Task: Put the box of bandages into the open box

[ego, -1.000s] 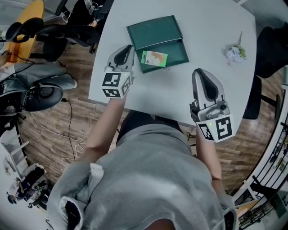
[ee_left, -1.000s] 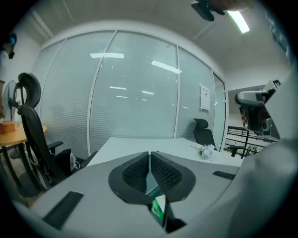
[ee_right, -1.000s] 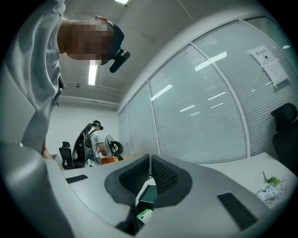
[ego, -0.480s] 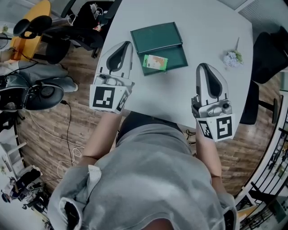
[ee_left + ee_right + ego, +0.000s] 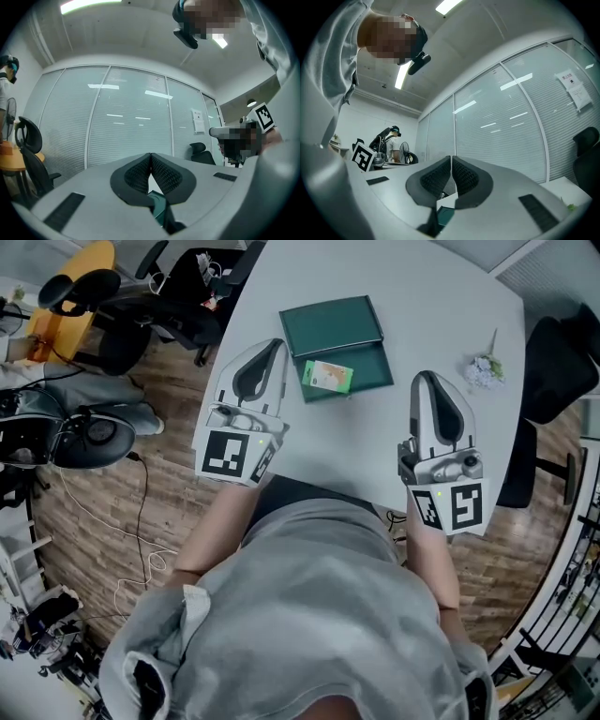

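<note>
Jaws of both grippers are clenched, pad against pad, with nothing between them.

1. Left gripper (image 5: 274,345): in the left gripper view the two ribbed black pads of the left gripper (image 5: 151,161) meet along one vertical seam. A sliver of dark green shows below the seam, beyond the pads and not gripped by them. The tool points roughly level towards a glass partition (image 5: 126,126).

2. Right gripper (image 5: 427,379): in the right gripper view the pads of the right gripper (image 5: 451,161) likewise meet tip to tip and carry no object. A patch of dark green and a pale edge show below them, behind the pads.

3. Position of the tools: in the head view both grippers are held above the near edge of the white table (image 5: 422,296), one on each side of the work area, tips pointing away from the person. Neither tool touches an object.

4. Box of bandages (image 5: 327,376): a small green-and-white carton. It lies on the left part of the near half of the open box (image 5: 349,324) (whether it sits fully down inside that half cannot be told). It is apart from both grippers, nearer the left one.

5. Open box: a dark green case, laid open in two flat halves near the middle of the table, slightly rotated relative to the table edge.

6. Other items: a small flower sprig (image 5: 485,369) lies on the table well to the right of the open box. A black office chair (image 5: 558,352) stands beside the table on the right.
</note>
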{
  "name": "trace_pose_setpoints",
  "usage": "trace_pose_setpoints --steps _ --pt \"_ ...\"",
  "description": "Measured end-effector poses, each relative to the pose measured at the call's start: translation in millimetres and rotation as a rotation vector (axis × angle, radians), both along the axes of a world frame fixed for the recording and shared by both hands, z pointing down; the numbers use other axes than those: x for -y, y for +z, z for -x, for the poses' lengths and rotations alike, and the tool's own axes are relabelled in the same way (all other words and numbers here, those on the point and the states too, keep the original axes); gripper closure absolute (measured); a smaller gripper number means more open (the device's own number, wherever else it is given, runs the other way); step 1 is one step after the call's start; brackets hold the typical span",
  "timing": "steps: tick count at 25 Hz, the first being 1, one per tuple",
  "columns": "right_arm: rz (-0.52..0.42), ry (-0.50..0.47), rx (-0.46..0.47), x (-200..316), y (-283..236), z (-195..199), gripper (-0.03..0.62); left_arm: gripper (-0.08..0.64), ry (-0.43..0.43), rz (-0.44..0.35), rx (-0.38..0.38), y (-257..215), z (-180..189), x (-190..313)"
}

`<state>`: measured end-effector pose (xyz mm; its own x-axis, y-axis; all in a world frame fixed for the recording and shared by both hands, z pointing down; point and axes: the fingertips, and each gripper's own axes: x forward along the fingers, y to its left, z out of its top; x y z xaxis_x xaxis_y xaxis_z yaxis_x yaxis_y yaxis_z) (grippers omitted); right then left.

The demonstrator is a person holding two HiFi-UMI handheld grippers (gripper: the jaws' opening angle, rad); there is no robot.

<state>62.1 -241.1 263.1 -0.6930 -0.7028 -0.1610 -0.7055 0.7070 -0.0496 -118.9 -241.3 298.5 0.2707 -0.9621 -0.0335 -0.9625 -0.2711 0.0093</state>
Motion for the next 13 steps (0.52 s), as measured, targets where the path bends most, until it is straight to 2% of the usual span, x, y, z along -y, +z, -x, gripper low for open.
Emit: trace_pose_setpoints --steps 13 --pt "0.027 0.028 0.003 9 7 8 0.543 0.540 0.020 0.009 0.006 11 5 13"
